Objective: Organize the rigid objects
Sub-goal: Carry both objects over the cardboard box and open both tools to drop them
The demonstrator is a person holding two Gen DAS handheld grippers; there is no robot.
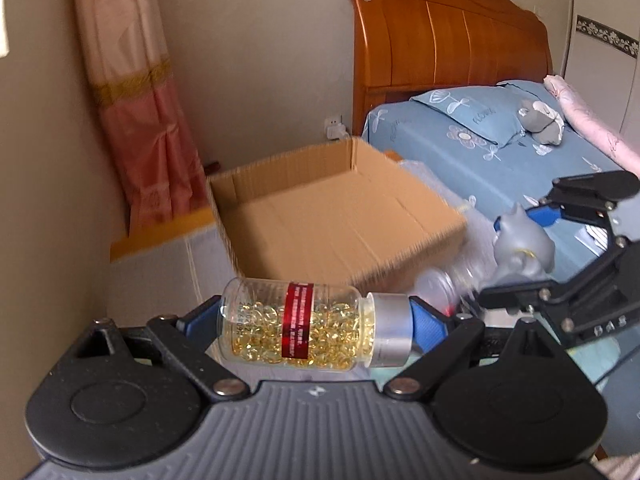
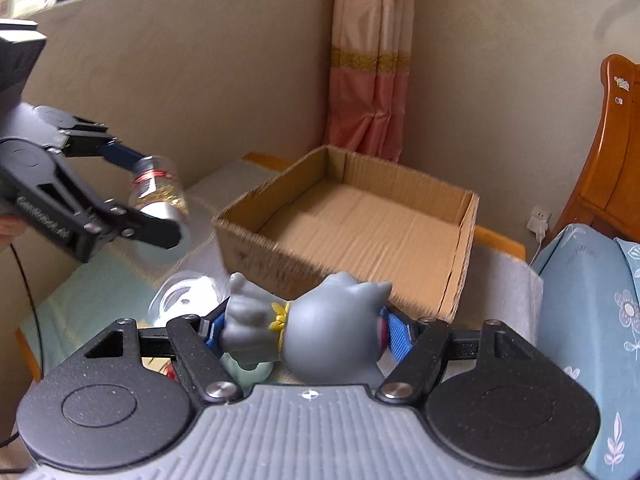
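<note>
The bed [image 1: 500, 152] with its blue floral sheet stands just right of the cardboard box [image 1: 336, 216], which sits open-topped on a pale surface [image 2: 508, 280]. On the near side of the box, the left gripper [image 1: 316, 322] has its 2 fingers clamped end to end on a clear capsule bottle [image 1: 296, 328], lying sideways. To the box's near right, the right gripper [image 2: 306, 330] fingers are clamped on a grey animal figurine [image 2: 320, 332], also held sideways.

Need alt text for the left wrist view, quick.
The left gripper holds a clear bottle of yellow capsules sideways, end to end. Beyond it sits an open cardboard box; at right, the right gripper holds a grey figurine.
</note>
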